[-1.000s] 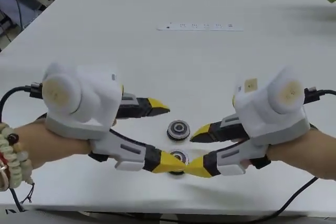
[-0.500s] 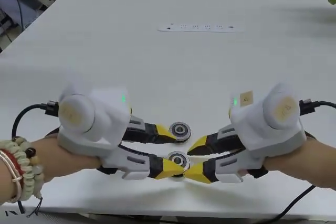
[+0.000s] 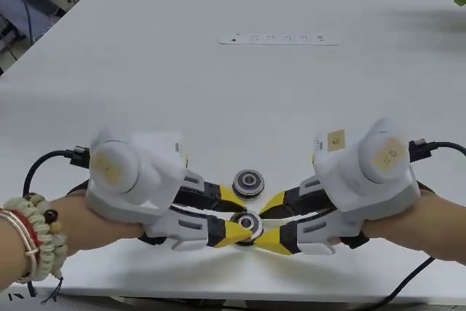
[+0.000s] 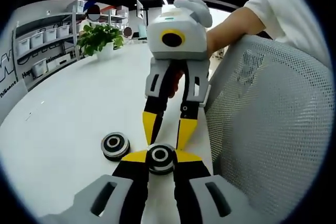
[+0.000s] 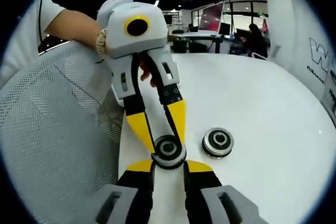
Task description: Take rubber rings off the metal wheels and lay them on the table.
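Inspecting the near wheel (image 3: 247, 223): it lies flat on the desk (image 3: 291, 107) close to the near edge, bore pointing straight up. Being round, it has no long axis in plan; its one axis is vertical, and its black rubber ring (image 5: 169, 164) runs round the rim, not yet off.

My left gripper (image 3: 239, 215) comes at it from the left and my right gripper (image 3: 266, 220) from the right, tips meeting nose to nose over the wheel. Neither is nearer; the wheel sits directly between the two pairs of fingers.

Left fingers: spread to about the wheel's width, one yellow tip on each side of it in the left gripper view. Right fingers: likewise part-spread, with the wheel just ahead of and between the tips in the right gripper view. I cannot tell whether either pair presses on the rim or merely flanks it.

A second wheel (image 3: 248, 183) lies flat just beyond the first, apart from it and clear of all fingers.

Judgement: the coming move calls for one pair to steady the wheel while the other peels the ring outward along the rim.
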`<state>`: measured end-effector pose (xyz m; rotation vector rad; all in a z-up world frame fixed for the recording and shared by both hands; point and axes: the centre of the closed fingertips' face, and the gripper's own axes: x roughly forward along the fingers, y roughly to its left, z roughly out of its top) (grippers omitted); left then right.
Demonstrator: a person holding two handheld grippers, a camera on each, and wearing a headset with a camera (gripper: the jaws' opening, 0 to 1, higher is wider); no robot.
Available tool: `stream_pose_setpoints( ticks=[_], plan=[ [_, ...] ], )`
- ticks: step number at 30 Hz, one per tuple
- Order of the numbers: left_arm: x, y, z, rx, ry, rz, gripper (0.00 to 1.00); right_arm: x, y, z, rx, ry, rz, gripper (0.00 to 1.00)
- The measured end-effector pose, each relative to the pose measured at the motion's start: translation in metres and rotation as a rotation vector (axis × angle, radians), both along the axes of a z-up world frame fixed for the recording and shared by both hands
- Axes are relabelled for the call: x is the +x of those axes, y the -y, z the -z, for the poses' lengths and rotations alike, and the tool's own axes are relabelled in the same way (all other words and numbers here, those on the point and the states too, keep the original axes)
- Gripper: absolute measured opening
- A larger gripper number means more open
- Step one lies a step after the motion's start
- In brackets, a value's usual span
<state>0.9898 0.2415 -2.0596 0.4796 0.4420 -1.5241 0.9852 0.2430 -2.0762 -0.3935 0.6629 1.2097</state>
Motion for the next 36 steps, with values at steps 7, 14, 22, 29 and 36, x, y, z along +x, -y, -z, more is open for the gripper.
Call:
stream_pose_setpoints(
  ticks=[7, 14, 22, 29, 36],
  plan=[
    [0.0008, 0.0004, 0.0001, -0.009, -0.011, -0.007, 0.11, 0.0005, 0.0003, 0.0003, 0.001, -0.004, 0.007, 0.2],
    [0.004, 0.0012, -0.0004, -0.016, -0.005, -0.017, 0.08, 0.0006, 0.0, 0.0003, 0.004, -0.005, 0.01, 0.21],
    [0.005, 0.0038, -0.0012, -0.019, 0.008, -0.018, 0.08, 0.0007, -0.0029, 0.0021, -0.008, 0.01, 0.001, 0.25],
    [0.0059, 0.0052, -0.0012, -0.023, 0.011, -0.023, 0.08, 0.0029, 0.001, 0.0027, -0.021, 0.014, 0.005, 0.21],
    [0.0062, 0.0058, -0.0009, -0.025, 0.013, -0.024, 0.08, 0.0018, 0.0049, 0.0055, -0.049, 0.007, -0.004, 0.16]
  ],
)
